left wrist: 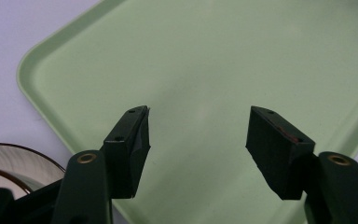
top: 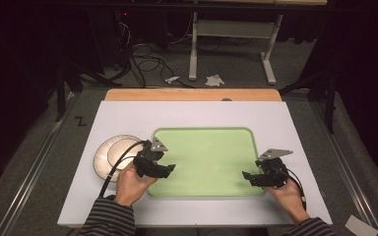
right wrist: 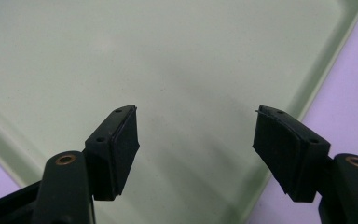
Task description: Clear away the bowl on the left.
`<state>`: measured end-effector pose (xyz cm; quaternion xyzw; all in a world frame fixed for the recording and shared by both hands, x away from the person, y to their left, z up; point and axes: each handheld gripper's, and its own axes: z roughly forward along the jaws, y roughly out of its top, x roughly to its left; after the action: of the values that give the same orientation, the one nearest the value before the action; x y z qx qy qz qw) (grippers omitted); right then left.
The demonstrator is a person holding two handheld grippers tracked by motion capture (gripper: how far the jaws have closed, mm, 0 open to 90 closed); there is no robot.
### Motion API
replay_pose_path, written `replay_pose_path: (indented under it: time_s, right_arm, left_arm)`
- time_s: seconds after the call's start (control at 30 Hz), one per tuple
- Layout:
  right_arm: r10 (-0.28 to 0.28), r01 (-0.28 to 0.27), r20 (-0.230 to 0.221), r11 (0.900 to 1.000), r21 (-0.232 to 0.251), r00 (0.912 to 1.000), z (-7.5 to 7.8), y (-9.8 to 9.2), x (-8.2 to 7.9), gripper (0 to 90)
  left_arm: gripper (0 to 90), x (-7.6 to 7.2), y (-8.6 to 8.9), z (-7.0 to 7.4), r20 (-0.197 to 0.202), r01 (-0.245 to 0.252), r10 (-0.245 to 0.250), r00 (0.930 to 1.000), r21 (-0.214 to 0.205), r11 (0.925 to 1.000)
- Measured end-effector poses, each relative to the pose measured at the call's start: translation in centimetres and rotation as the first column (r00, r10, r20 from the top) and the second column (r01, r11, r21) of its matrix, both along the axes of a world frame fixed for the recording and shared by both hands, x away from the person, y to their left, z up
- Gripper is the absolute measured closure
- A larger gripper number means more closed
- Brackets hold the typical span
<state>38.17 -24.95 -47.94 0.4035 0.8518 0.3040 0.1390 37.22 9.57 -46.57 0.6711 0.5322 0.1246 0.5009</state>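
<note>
While both grippers hover apart-jawed, green tray (top: 206,157) lies lengthwise left-to-right.

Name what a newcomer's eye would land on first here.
The pale green tray at the middle of the white table, nothing on it. Then the left gripper and right gripper, both open, over its two near corners. A white plate sits left of the tray.

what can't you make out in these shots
- Plate, high view: its near right part is hidden behind the left gripper and its cable; in the left gripper view the bottom-left edge cuts it off.
- Tray, high view: the near corners sit under both grippers, the right gripper included.
- Scraps on the floor beyond the table: too small and dim to identify.
</note>
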Motion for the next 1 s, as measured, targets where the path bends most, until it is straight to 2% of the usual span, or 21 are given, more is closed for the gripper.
replay_pose_path:
  time_s: [0.37,0.47,0.53,0.63,1.0]
  right_arm:
    - [0.012,-0.012,-0.011,0.9998,-0.015,0.9999,-0.07,0.24,-0.09,32.7]
    - [0.014,-0.015,-0.012,0.9997,-0.018,0.9998,-0.12,0.38,-0.16,32.6]
    - [0.019,-0.02,-0.014,0.9996,-0.021,0.9997,-0.15,0.45,-0.17,32.7]
    - [0.024,-0.025,-0.021,0.9993,-0.027,0.9995,-0.18,0.51,-0.15,32.6]
    - [0.035,-0.036,-0.027,0.999,-0.025,0.999,-0.32,0.67,-0.22,32.5]
  left_arm:
    - [39.1,0.14,0.1,-0.09,-0.012,-0.002,0.002,0.9999,0.004,1.0]
    - [39.1,0.22,0.17,-0.19,-0.012,-0.014,0.014,0.9998,0.017,0.9998]
    - [39.0,0.44,0.27,-0.34,-0.016,-0.044,0.044,0.9989,0.029,0.9986]
    - [39.2,0.68,0.39,-0.45,-0.03,-0.067,0.068,0.9973,0.025,0.9975]
    - [38.8,0.66,0.71,-0.21,-0.011,-0.072,0.073,0.9973,0.022,0.9971]
